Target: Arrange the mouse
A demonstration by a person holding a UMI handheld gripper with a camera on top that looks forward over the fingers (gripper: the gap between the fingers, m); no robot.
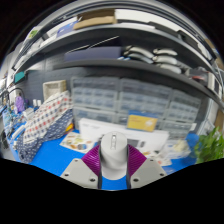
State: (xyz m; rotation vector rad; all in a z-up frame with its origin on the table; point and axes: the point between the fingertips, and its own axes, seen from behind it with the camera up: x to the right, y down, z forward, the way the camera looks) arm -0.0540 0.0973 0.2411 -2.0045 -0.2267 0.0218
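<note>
Between the tool's [114, 170] two pink pads [94, 158], one white mouse [114, 155], clamped from both sides.

The gripper [113, 165] sits at the bottom centre of the frame, pointing forward into the scene. Its two pale grey fingers [80, 172] angle inward from lower left and lower right, their magenta pads [95, 156] facing each other. The jaws are closed in on a white mouse [113, 157], one pad pressing on each of its sides, holding it lengthwise between them.
</note>
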